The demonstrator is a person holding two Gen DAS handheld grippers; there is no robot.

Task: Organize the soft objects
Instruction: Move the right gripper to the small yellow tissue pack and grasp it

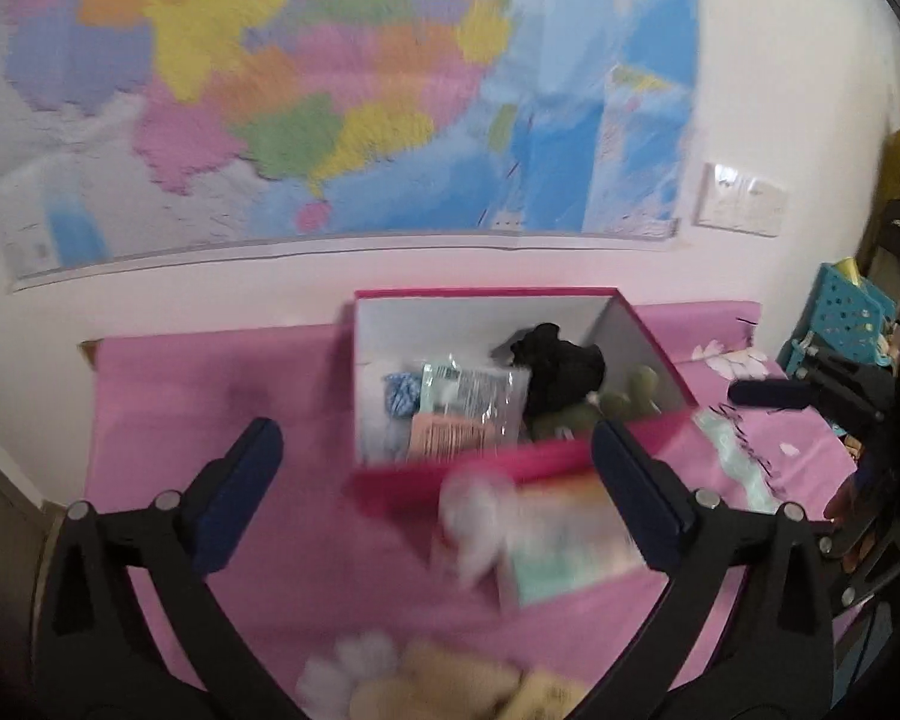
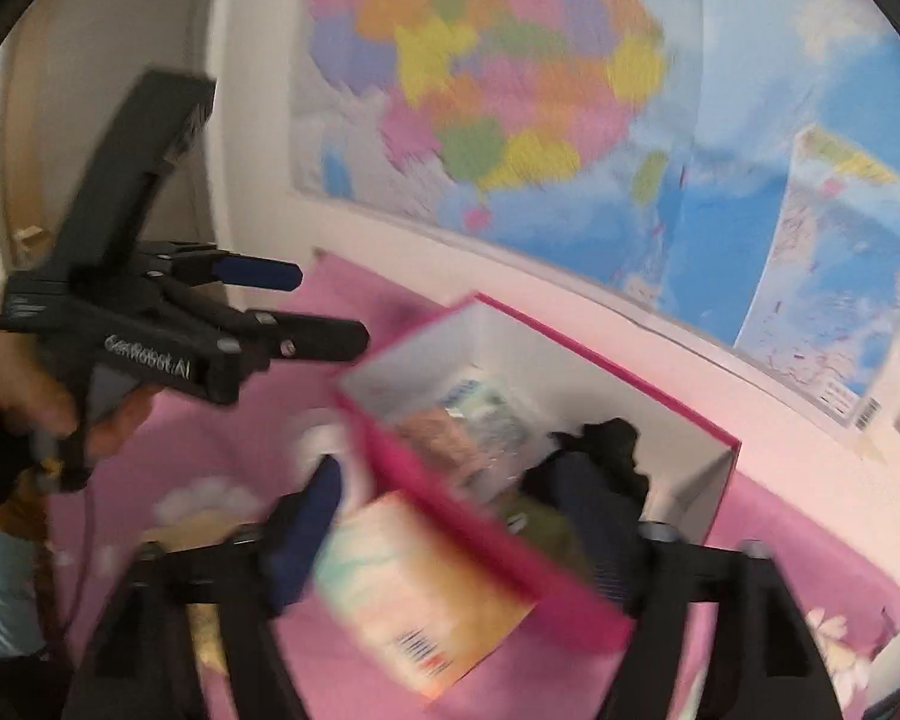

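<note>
An open pink box with white inner walls stands on the pink cloth. It holds a black cloth, a green plush, a blue knitted piece and a clear packet. A blurred pastel packet with a white fluffy piece lies just in front of the box. My left gripper is open above them and holds nothing. My right gripper is open, with the pastel packet loose between its fingers. The left gripper also shows at the left of the right wrist view.
A large coloured map and a switch plate hang on the wall behind the table. A teal perforated basket stands at the right. White fluffy pieces and a beige plush lie near the front edge.
</note>
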